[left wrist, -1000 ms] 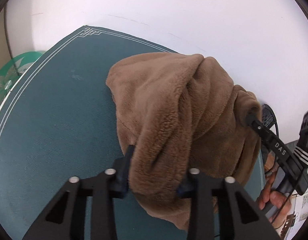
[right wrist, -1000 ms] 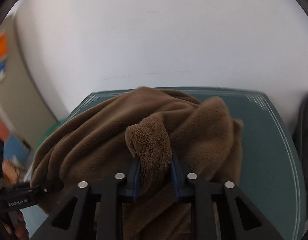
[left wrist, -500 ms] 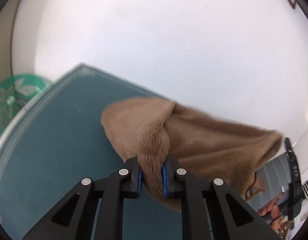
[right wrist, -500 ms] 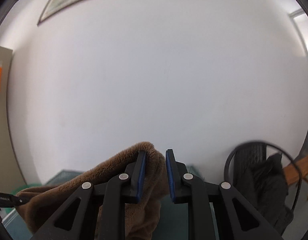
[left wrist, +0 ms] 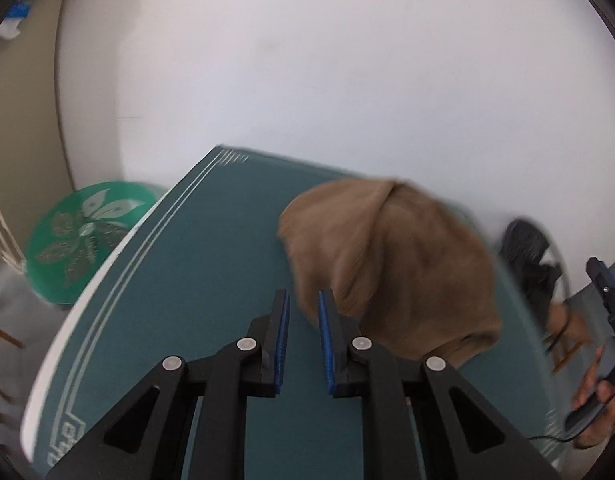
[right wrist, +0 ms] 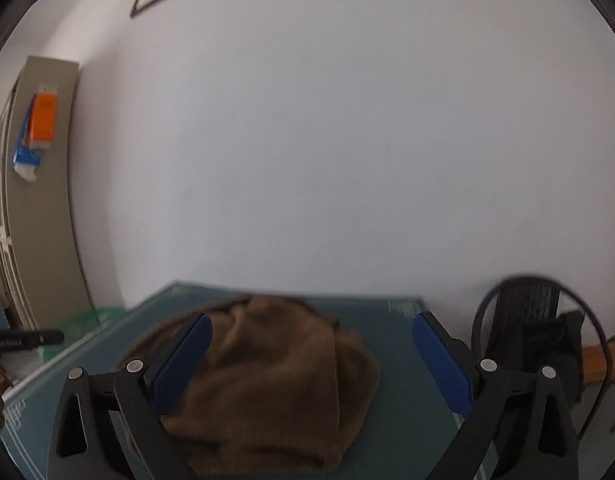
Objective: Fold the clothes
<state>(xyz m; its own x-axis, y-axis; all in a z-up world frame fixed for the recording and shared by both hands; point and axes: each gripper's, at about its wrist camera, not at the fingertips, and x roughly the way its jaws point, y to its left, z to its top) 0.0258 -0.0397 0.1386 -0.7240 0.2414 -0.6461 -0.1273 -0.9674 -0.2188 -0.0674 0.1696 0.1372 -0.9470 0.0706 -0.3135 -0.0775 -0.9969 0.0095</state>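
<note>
- The left tongs (left wrist: 303,304) stood slightly parted with nothing between them, hovering over the teal worktop (left wrist: 195,264) just left of the garment.
- The brown fleece garment (right wrist: 263,376) lay in a rumpled heap mid-worktop, free of both tools; whether it counted as folded was hard to judge, its edges blurred.
- The right tongs (right wrist: 311,336) gaped wide above it, likely just clear of the cloth.
- The near edge of the heap was cut off.

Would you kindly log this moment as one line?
garment: brown fleece heaped on green mat | left gripper: narrowly open, empty | right gripper: wide open, empty
</note>
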